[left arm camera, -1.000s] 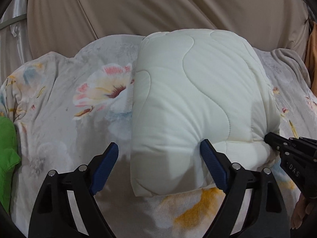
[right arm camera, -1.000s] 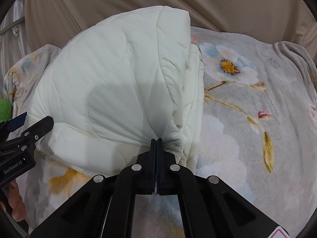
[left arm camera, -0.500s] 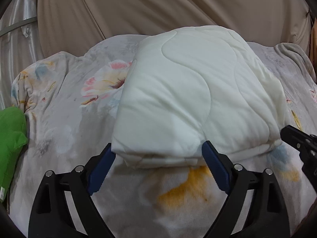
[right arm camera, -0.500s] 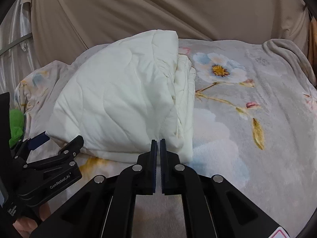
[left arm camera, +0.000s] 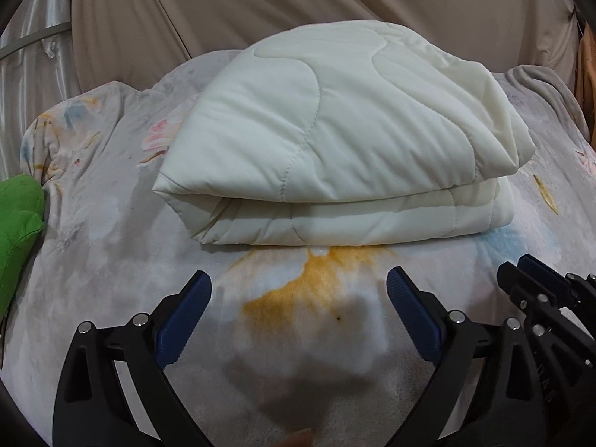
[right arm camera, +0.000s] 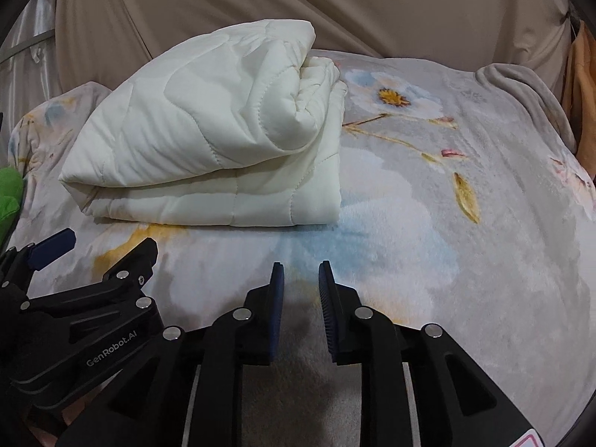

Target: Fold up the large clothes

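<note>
Looking down my left tongs [left arm camera: 298, 287]: jaws opening wide, nothing btwn them, folded white quilt [left arm camera: 335, 141] just ahead on the floral blanket [left arm camera: 111, 223]. Right view: right tongs [right arm camera: 301, 272] opening too, empty; quilt [right arm camera: 208, 141] front-left, apart.

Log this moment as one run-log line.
quilt: folded, on bed | left gripper: opening, empty | right gripper: opening, empty

Bed covered by a grey floral fleece blanket [left arm camera: 111, 260], cream quilted comforter [left arm camera: 335, 141] laid folded on its middle, green cushion [left arm camera: 18, 216] set at the blanket's left edge, well apart.
</note>
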Demonstrator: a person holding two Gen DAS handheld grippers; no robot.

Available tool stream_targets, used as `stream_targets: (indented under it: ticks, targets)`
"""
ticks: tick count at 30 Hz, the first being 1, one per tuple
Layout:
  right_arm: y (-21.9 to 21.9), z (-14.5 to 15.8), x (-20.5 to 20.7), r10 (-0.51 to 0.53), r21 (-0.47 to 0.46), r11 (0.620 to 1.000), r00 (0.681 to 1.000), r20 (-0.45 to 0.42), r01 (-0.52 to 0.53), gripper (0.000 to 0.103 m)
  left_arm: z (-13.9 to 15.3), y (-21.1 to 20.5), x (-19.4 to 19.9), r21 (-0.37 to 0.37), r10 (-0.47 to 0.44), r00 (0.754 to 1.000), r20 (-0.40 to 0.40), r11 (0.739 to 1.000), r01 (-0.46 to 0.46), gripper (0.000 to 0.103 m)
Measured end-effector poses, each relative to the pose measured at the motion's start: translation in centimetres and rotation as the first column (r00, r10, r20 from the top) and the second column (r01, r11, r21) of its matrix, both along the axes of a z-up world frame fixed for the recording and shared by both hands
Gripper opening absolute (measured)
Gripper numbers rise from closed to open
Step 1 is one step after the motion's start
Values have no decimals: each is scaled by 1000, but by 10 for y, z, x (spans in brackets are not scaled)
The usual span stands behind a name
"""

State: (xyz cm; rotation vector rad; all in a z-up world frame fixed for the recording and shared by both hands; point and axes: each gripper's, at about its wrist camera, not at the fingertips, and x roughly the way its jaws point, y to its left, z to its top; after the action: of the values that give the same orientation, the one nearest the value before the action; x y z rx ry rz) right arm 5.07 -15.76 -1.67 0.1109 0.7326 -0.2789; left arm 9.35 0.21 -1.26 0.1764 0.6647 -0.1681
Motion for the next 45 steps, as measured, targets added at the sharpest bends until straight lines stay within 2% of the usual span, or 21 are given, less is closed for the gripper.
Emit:
stream_targets:
  ticks: [22, 45]
  targets:
    - [7, -5, 3, 3, -47, 999, 1000, -14, -3, 28, -1, -4, -2, 39, 27, 999, 20, 999, -27, 95]
    - [5, -5, 1, 0, -52, 999, 1000, -10, 0, 28, -2, -4, -1, 30, 20, 1000, 15, 999, -20, 93]
